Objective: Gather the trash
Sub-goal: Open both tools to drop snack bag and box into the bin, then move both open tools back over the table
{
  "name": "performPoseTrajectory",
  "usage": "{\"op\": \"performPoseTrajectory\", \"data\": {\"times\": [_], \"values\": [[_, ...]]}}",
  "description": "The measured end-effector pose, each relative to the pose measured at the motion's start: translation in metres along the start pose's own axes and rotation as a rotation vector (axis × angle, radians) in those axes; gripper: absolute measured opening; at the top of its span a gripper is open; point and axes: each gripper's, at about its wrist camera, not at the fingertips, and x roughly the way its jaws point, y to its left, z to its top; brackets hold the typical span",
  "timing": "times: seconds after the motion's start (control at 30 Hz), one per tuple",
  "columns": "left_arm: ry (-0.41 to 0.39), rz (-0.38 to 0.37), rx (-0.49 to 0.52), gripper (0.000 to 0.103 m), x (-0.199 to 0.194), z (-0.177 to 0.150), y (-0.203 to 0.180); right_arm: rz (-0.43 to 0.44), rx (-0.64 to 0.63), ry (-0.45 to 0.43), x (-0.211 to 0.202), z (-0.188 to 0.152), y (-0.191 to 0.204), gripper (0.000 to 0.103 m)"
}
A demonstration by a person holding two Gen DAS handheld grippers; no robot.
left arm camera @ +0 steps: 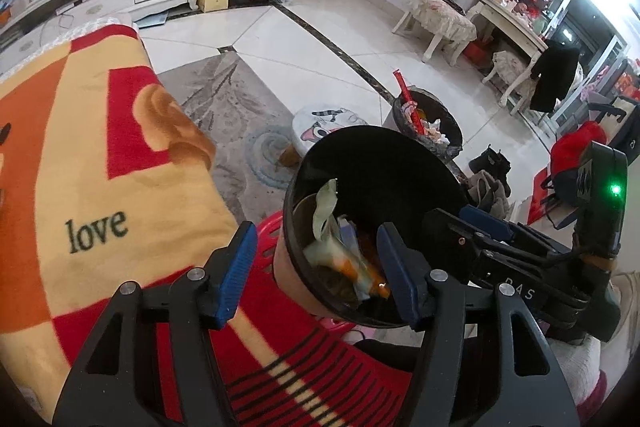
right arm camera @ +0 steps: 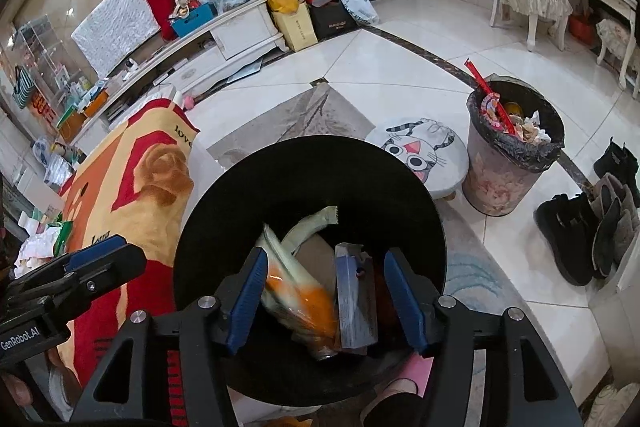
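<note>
The tiled floor (right arm camera: 400,67) fills most of both views, with a grey rug (left arm camera: 224,99) over part of it. At nine o'clock in the left wrist view lies a red, orange and cream blanket (left arm camera: 80,155) printed with the word "love". A white cabinet (right arm camera: 240,27) runs along the far wall at eleven o'clock, with bags heaped beside it.

A floor bin (right arm camera: 508,179) lined with a dark bag stands at two o'clock in the right wrist view, full of scraps, a red stick jutting from its rim. Just beside it, toward nine o'clock, is a small cat-face stool (right arm camera: 420,151). Dark shoes (right arm camera: 568,235) sit at three o'clock.

A black bucket (right arm camera: 304,171) sits at the centre of the right wrist view, directly under the right tongs (right arm camera: 324,303), whose blue pads are spread apart over its mouth, gripping nothing. Inside the bucket lie the trash pieces: a green and orange wrapper (right arm camera: 296,291), blurred, and a bluish box (right arm camera: 354,303) at its three o'clock side.

The left tongs (left arm camera: 316,271) are also spread open and empty, one pad outside the bucket wall at nine o'clock, the other over its rim.
</note>
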Motion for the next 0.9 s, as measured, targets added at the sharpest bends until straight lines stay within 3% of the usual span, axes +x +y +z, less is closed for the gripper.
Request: {"op": "performPoseTrajectory", "data": {"times": [0.3,0.47,0.9], "values": [[-0.027,0.062,0.000,0.061,-0.034,-0.015,0.021,0.043,-0.056,0.003,-0.007,-0.006,0.032,0.064],[-0.022,0.092,-0.050,0.061,-0.057,-0.032,0.050,0.095,-0.108,0.022,-0.006,-0.015,0.063,0.065],[-0.044,0.177,-0.227,0.061,-0.147,-0.096,0.141,0.327,-0.339,0.146,0.006,-0.052,0.184,0.068]]}}
